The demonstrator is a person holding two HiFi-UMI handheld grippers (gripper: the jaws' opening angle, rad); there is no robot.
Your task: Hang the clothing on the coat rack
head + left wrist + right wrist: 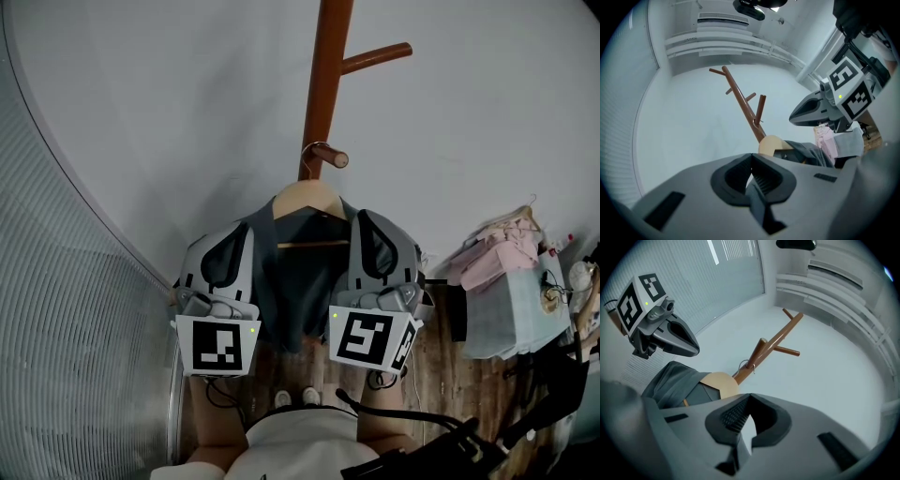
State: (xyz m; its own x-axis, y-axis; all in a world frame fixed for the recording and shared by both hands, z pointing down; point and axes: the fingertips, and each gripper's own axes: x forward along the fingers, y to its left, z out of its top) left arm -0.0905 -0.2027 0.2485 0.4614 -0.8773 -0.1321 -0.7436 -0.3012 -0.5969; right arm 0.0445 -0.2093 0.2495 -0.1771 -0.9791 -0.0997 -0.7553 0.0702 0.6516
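White curved wall (187, 112) behind, wood floor (441, 375) underfoot. Noted brown coat rack (323, 84) standing against that wall, short peg (335, 158) low on its pole. Found grey garment (295, 281) on wooden hanger (305, 199), hanging just below that peg, wire hook (749, 365) looped at it. Full seating of hook over peg not confirmable from these views; looks seated.

Step judged: hanging apparently done, now at letting-go stage. Left gripper (751, 157) shut tight, nothing between pads, only wall visible past tips. Right gripper (748, 398) likewise closed and empty. Both held up level at garment's shoulders in head view, one on each side, tips pointing toward rack, close to cloth but apparently not pinching it.

Next move, as judged: check the hang, then draw both grippers straight back and down without catching fabric or nudging hanger off peg. In case of half-seated hook: reopen jaws, regrip at shoulders, lift, reseat.
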